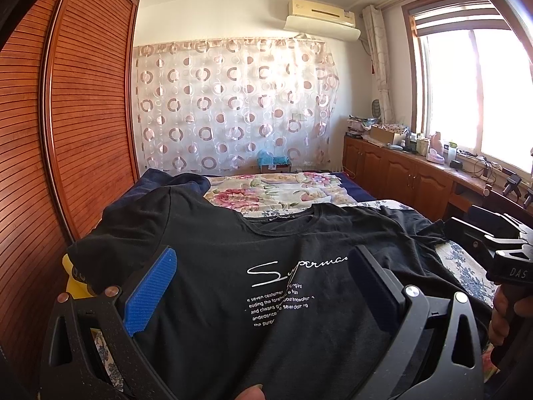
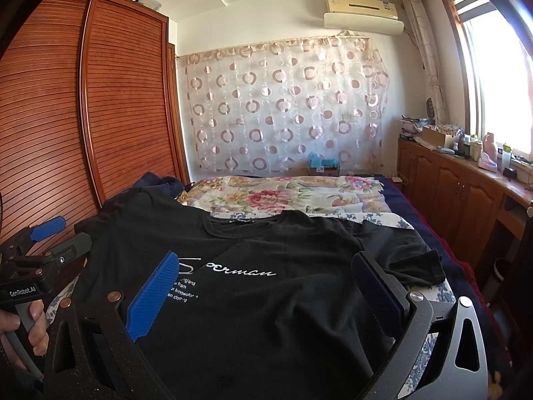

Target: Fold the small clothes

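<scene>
both the left gripper (image 1: 260,276) and right gripper (image 2: 266,283) have black speckled frames, silver rivets and ribbed blue pads (image 1: 150,291). white lettering reads "genrobot.ai". bare-skinned hands (image 2: 23,326) grip grey handles.

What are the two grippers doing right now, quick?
Left gripper: open, holding nothing, above the black T-shirt.
Right gripper: open, holding nothing, above the same shirt.

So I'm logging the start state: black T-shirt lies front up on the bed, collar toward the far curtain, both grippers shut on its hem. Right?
Not quite. The T-shirt lies as you say, but both wrist views show the left gripper and the right gripper open above it, gripping nothing.
</scene>
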Demonstrator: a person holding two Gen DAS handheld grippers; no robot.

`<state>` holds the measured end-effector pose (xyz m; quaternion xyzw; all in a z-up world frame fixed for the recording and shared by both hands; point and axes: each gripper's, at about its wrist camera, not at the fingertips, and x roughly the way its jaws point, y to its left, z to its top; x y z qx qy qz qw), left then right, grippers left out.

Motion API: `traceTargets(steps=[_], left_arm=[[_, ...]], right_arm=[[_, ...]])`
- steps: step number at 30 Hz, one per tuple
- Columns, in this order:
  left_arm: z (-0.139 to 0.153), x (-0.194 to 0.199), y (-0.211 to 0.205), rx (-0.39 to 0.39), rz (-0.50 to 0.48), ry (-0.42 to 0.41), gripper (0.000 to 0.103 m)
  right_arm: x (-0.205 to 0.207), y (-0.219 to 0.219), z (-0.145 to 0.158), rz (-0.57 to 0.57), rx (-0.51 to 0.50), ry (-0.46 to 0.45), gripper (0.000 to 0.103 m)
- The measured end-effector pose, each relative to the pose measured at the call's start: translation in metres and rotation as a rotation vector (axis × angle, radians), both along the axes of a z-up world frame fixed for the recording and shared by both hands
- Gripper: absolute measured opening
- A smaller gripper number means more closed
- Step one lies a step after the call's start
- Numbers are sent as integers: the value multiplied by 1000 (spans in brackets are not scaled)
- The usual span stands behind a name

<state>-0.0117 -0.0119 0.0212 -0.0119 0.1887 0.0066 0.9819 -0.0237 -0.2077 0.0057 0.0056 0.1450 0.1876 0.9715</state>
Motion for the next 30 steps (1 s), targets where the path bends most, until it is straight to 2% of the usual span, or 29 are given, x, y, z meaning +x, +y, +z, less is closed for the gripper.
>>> traceTargets(steps=[20, 30], left_arm=[[2, 0, 1, -11, -5, 11, 103], [-6, 10, 38, 9, 56, 65, 103]], right_arm=[[5, 2, -1, 14, 1, 11, 103], [33, 23, -8, 131, -32, 61, 103]])
